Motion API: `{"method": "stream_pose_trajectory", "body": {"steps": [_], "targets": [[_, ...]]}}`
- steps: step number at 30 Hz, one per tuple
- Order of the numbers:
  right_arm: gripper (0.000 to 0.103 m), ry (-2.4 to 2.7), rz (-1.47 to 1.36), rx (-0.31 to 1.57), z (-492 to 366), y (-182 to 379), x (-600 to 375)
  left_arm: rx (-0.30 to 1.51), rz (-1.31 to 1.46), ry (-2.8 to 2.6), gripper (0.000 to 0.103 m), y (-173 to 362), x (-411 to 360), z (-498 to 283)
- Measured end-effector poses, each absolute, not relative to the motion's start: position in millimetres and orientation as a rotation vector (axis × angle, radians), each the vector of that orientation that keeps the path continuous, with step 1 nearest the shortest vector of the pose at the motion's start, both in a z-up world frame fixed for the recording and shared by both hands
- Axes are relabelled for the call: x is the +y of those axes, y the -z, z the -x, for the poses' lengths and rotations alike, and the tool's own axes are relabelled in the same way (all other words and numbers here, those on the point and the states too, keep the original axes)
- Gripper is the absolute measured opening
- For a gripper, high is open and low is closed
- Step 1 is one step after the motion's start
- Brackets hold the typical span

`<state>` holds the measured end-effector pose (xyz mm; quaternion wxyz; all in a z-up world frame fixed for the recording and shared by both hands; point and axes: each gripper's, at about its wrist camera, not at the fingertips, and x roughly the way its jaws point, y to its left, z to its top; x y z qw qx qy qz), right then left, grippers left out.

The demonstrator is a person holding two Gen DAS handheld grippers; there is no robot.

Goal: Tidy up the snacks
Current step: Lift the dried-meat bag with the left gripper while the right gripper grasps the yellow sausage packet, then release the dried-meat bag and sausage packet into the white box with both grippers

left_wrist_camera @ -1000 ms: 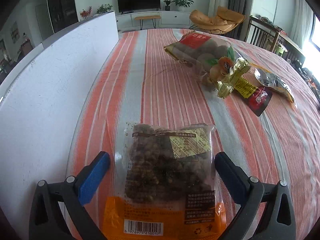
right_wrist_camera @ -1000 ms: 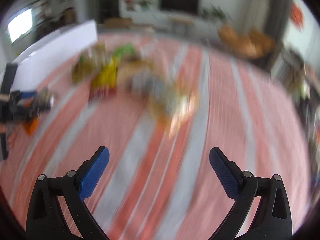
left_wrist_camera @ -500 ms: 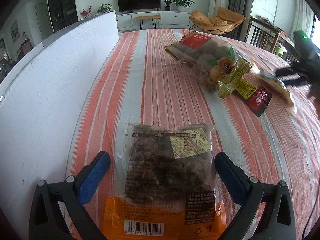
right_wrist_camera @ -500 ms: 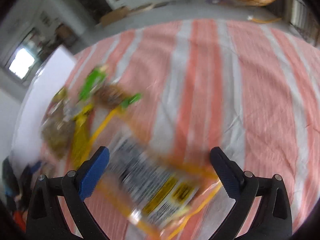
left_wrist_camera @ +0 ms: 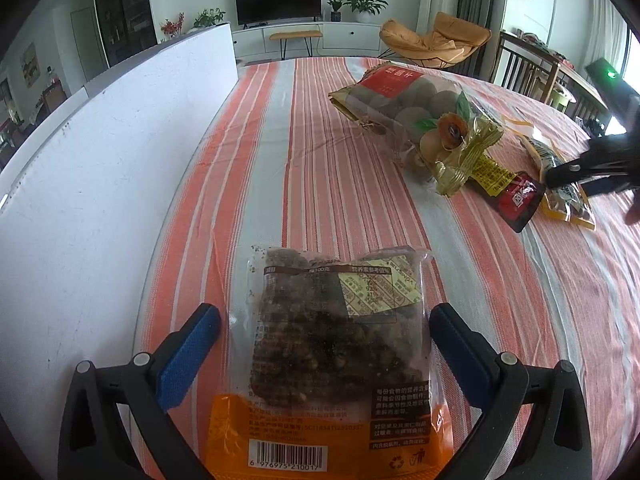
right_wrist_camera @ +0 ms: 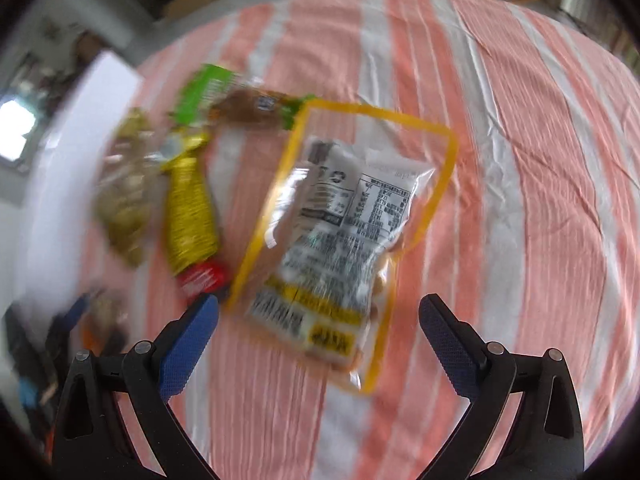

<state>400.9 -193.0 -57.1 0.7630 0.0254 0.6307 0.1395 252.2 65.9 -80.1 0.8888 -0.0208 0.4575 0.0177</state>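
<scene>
Resting spot: a table with a striped cloth (left_wrist_camera: 320, 160) of orange, white and grey.
Left claw (left_wrist_camera: 325, 336): wide open, holding nothing. Its blue pads (left_wrist_camera: 188, 356) sit one on each side of the nut bag, not touching it.
Nut bag (left_wrist_camera: 336, 360): lies flat on the cloth between the left pads. It is clear with dark brown bits inside, an orange bottom and a barcode.
White board (left_wrist_camera: 100, 160): stands along the left edge of the table, just beside the nut bag.
Right claw (right_wrist_camera: 318, 336): wide open, holding nothing. It hangs over the yellow bag. The picture is blurry.
Yellow bag (right_wrist_camera: 344, 232): clear with a yellow rim and black print. It lies flat and tilted, its near end between the right pads.
Gold bag (right_wrist_camera: 190, 212): just left of the yellow bag, with a red end near the left pad.
Green bag (right_wrist_camera: 204, 92): farther back, near the top corner of the yellow bag.
Big bag (left_wrist_camera: 408, 108): round brown snacks and a red label, in the left view, well apart from the nut bag.
</scene>
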Motion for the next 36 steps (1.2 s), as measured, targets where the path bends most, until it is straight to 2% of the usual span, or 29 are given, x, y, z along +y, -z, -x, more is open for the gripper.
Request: {"method": "stream_pose_trajectory", "body": {"steps": [3,4,5,6,7,8,9,11,16,21,27,31,32,33,34,35,36], "targets": [[0.1,-0.184,0.037,1.272,-406,61,-181,0.97,0.06,-0.076,0.103,80,65,-248],[0.095,-0.173,0.032,1.248,-407,60,-182,0.985,0.073,-0.097,0.103,79,64,-246],[0.069,-0.162,0.034,1.224,-406,56,-185,0.998,0.083,-0.112,0.103,79,63,-243],[0.058,-0.154,0.049,1.209,-405,50,-187,1.011,0.087,-0.118,0.103,79,62,-242],[0.058,-0.159,0.031,1.23,-406,49,-193,1.021,0.083,-0.107,0.102,79,62,-241],[0.057,-0.176,-0.001,1.259,-403,49,-202,1.019,0.081,-0.094,0.094,77,61,-240],[0.057,-0.187,-0.005,1.272,-400,45,-208,1.003,0.075,-0.08,0.075,74,61,-237],[0.057,-0.224,-0.076,1.255,-387,33,-224,0.998,0.098,-0.035,0.07,69,64,-231],[0.057,-0.372,-0.342,1.197,-341,3,-266,0.958,0.341,0.078,0.07,61,84,-205],[0.057,-0.475,-0.478,1.193,-299,0,-246,0.838,0.532,0.158,0.07,12,106,-182],[0.057,-0.751,-0.491,1.109,-291,-63,-128,0.734,0.476,-0.034,0.07,-50,201,-167],[0.058,-0.946,-0.426,1.078,-285,-97,-6,0.764,0.354,-0.284,0.071,-51,267,-160],[0.058,-0.982,-0.404,1.075,-283,-101,25,0.78,0.334,-0.335,0.075,-48,280,-159],[0.059,-1.006,-0.384,1.072,-280,-103,54,0.803,0.316,-0.397,0.086,-42,296,-158],[0.063,-1.021,-0.356,1.071,-277,-103,80,0.815,0.311,-0.421,0.088,-39,306,-158],[0.087,-1.031,-0.332,1.074,-278,-102,98,0.823,0.31,-0.446,0.09,-35,316,-156],[0.096,-1.029,-0.291,1.075,-277,-101,120,0.827,0.31,-0.462,0.092,-33,321,-154]]}}
